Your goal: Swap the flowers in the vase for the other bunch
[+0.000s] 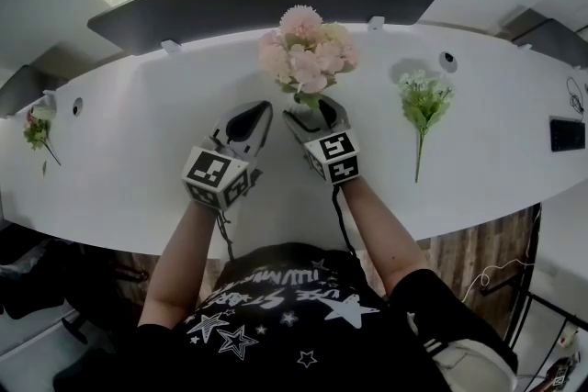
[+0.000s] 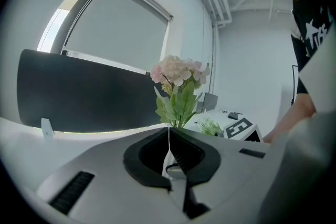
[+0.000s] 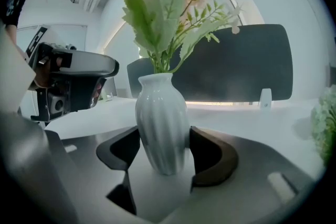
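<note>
White vase sits clamped in the outstretched right gripper, the closed-jawed left gripper hovering just beside it.

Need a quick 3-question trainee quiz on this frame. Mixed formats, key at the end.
1. True or false: the left gripper has its jaws wide apart.
2. What stands between the jaws of the right gripper? A) a vase B) a cup C) nothing
3. Fill in: in the head view, the green bunch lies flat on the table to the ___ of the vase.

Key: 1 false, they are together with nothing between them; 2 A; 3 right.
</note>
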### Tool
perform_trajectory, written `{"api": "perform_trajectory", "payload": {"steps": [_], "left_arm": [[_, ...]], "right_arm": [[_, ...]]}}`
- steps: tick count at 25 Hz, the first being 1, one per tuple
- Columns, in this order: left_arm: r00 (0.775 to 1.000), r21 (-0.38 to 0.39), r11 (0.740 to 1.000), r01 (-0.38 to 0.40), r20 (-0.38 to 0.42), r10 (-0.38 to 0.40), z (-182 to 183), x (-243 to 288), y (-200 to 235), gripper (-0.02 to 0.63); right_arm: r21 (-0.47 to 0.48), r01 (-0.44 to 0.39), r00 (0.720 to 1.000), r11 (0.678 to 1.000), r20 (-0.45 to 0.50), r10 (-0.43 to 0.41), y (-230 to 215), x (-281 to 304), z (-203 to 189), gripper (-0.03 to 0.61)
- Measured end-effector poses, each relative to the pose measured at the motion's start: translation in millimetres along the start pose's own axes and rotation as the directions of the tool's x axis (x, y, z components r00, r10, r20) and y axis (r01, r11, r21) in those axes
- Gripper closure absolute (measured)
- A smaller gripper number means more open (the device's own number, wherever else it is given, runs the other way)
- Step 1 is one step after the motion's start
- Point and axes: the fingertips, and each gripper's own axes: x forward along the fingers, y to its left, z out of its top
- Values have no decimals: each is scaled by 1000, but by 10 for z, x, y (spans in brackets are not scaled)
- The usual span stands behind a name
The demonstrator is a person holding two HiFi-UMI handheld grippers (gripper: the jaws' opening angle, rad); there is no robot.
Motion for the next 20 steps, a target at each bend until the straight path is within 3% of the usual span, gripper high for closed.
{"api": "perform_trajectory", "payload": {"steps": [3,7,14,20], "left_arm": [[999,-5,999,46,18,-46,38,48,-65,598],[995,30,995,99,-17,-98,-39,148,-144,515],[984,49,983,176,-7,-176,-19,301,-177,440],[971,111,965,237,-34,-235,-9,430,-212,437]], "right_arm": [[-4,-1,1000,1000,5,1,-7,0,8,291],[-6,6,1000,1000,-1,-6,-24,-8,-15,290],[-2,-6,1000,1000,0,6,-17,-5,-31,290],[9,-18,1000,1000,14,18,0,-9,-15,290]]}}
